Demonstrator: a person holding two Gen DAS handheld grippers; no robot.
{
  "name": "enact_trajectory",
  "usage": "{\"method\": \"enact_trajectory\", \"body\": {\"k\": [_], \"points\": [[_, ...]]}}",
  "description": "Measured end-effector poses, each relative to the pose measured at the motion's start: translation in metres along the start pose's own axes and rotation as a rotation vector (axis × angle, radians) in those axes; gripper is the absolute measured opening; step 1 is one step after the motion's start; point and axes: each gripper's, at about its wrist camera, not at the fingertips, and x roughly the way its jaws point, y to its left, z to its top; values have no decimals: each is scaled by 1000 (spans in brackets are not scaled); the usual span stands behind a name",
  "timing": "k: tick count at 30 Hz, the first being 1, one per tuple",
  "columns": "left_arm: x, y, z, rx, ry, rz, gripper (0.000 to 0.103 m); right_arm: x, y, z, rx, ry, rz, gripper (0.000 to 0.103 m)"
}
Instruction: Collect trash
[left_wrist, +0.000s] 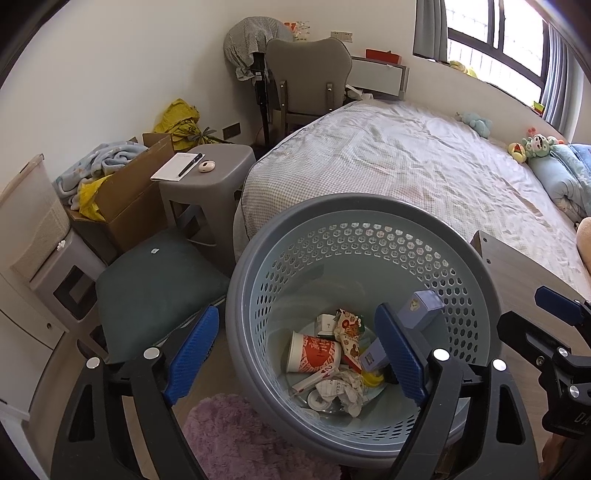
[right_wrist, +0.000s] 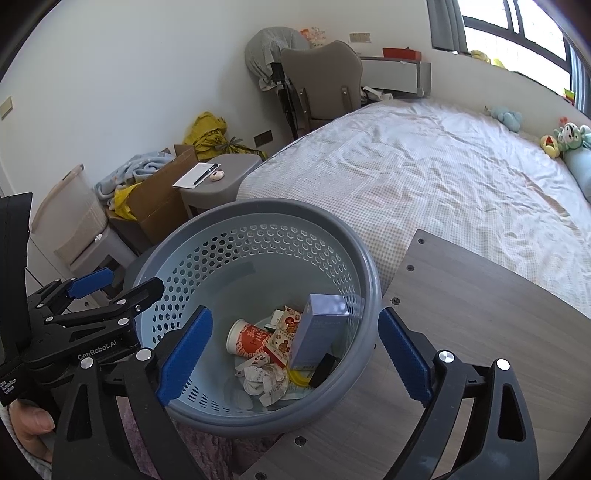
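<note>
Both sets of jaws wide apart, gripping nothing. Trash basket below left gripper and right gripper; purple box inside basket.

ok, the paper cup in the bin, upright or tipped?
Tipped. The paper cup lies on its side at the bottom of the basket, white rim facing left, red print along its length, among crumpled paper.

The left black two-finger gripper with blue ribbed pads fills the lower frame of its own view, jaws spread wide with nothing pressed between them. The right black gripper with blue pads likewise stands wide open. A hand shows at lower left.
</note>
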Motion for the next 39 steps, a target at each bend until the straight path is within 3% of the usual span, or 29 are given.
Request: {"method": "enact_trajectory", "body": {"k": [39], "points": [[-1, 0, -2, -3, -10, -3, 83, 3, 6, -2, -14, 17, 3, 94]]}}
